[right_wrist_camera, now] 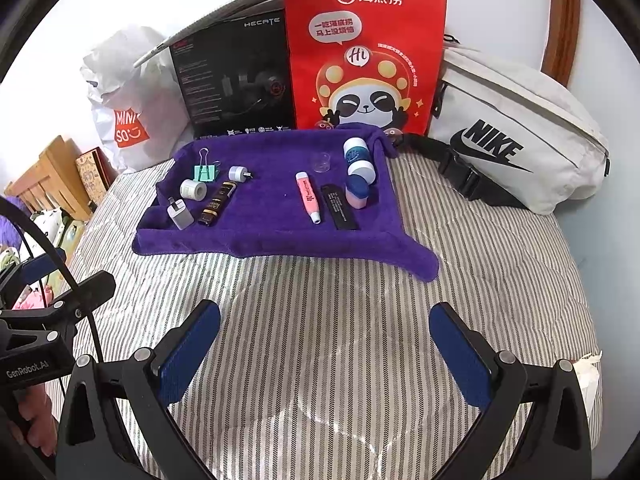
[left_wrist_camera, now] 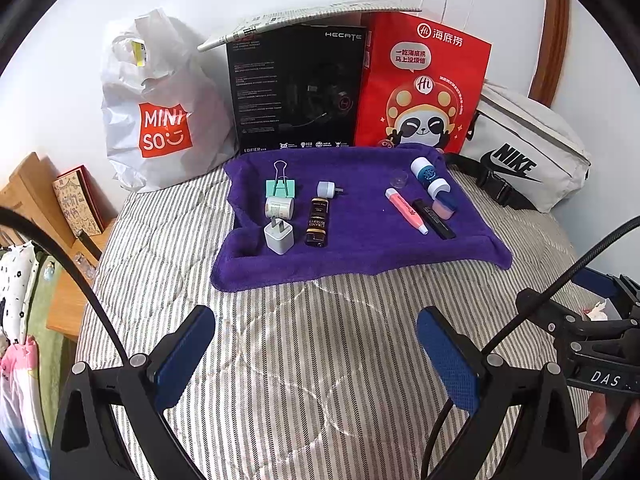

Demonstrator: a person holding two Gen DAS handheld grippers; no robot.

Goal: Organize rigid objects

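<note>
A purple towel lies on the striped bed. On its left are a green binder clip, a white roll, a white charger, a dark bottle and a small plug. On its right are a pink pen, a black bar, a blue-white bottle and a pink-blue box. My left gripper and right gripper are open and empty, above the bed in front of the towel.
Behind the towel stand a white Miniso bag, a black headset box and a red paper bag. A white Nike bag lies at the right. Wooden furniture is at the left.
</note>
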